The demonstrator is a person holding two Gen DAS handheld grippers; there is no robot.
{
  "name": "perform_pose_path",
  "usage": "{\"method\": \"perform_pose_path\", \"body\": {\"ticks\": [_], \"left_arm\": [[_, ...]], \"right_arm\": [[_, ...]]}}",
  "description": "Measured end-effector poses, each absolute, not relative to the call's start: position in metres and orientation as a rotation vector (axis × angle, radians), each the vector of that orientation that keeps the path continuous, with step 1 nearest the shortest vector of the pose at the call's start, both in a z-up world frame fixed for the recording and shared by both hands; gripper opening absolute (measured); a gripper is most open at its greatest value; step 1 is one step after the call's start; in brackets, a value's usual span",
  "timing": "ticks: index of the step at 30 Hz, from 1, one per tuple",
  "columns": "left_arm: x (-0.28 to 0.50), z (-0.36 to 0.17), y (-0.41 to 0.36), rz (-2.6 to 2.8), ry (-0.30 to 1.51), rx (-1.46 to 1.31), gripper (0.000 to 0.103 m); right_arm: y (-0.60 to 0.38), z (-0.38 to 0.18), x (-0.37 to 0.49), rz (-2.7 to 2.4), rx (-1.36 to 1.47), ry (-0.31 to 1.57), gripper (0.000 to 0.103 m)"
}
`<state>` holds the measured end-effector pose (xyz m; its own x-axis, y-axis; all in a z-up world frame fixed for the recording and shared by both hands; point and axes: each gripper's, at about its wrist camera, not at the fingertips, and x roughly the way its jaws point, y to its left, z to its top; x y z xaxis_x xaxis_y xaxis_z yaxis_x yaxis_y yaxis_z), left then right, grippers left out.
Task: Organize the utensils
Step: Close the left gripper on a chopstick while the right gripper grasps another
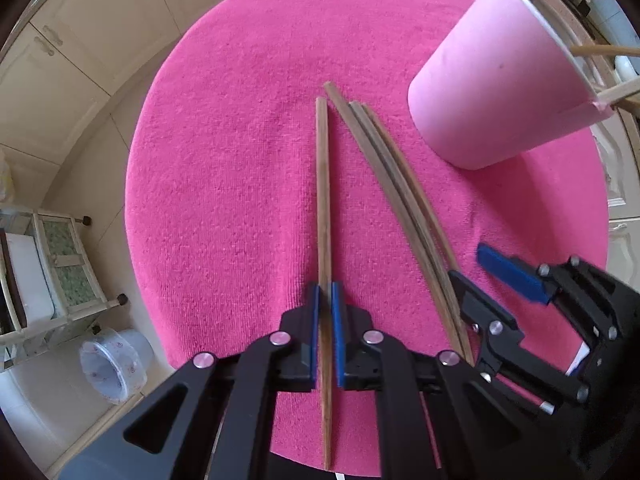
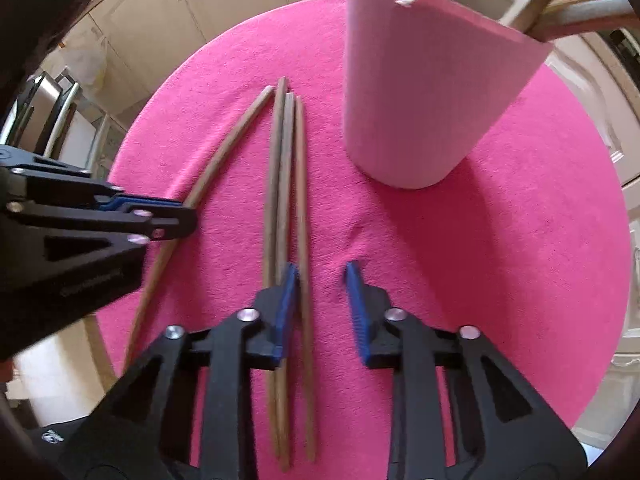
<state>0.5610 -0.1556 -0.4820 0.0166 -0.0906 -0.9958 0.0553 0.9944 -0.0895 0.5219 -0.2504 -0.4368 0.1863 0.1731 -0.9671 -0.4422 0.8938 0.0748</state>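
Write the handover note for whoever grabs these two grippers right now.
Left gripper: shut on the single chopstick, which lies apart on the pink mat.
Right gripper: open, low over the near ends of the three chopsticks lying together; nothing held.
Pink cup: upright at the mat's far right, wooden utensils already inside.
Done: some utensils in the cup.
Left: four chopsticks on the mat, probably bound for the cup, starting with the gripped one.

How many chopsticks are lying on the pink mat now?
4. One chopstick lies apart, between the left gripper pads. Three chopsticks lie side by side near the open right gripper. More stand in the pink cup.
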Motion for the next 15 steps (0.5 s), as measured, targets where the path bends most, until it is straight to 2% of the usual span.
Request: {"method": "perform_pose_path", "body": {"ticks": [13,15], "left_arm": [[0.575,-0.476,-0.161,-0.129,1.568,0.01,0.007],[0.573,-0.478,-0.156,-0.138,1.564,-0.009,0.007]], "right_arm": [[-0.231,-0.441,0.544,0.428,-0.232,1.353,0.022],[-0.23,-0.441,0.546,0.43,-0.231,1.359,0.019]]}}
